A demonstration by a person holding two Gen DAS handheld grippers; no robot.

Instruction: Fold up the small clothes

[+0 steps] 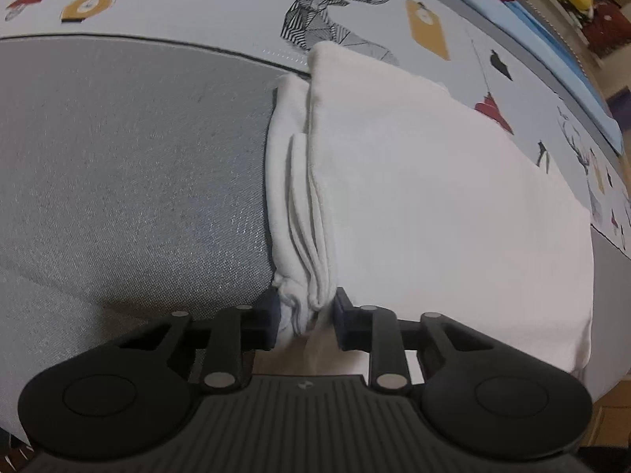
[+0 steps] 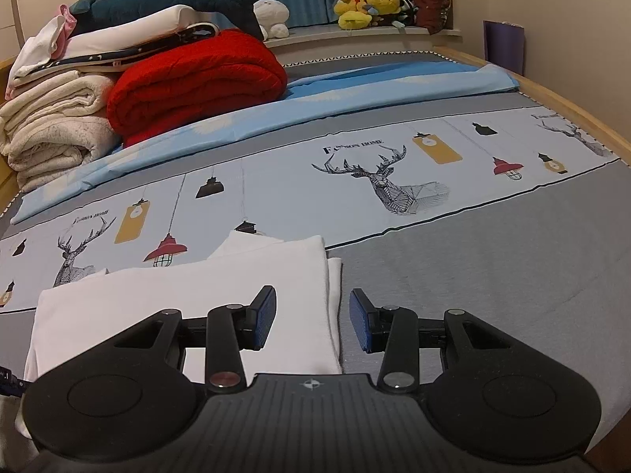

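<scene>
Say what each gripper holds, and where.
Left gripper pinches the folded white cotton garment at its layered near corner; right gripper holds nothing.

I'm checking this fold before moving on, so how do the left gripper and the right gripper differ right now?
The left gripper has its jaws pinched onto the bunched edge of the white garment; the right gripper stands open and holds nothing. The left one points steeply down at the cloth, while the right one looks out across the bedspread toward the red blanket. Both are over the same folded garment's edge.
</scene>
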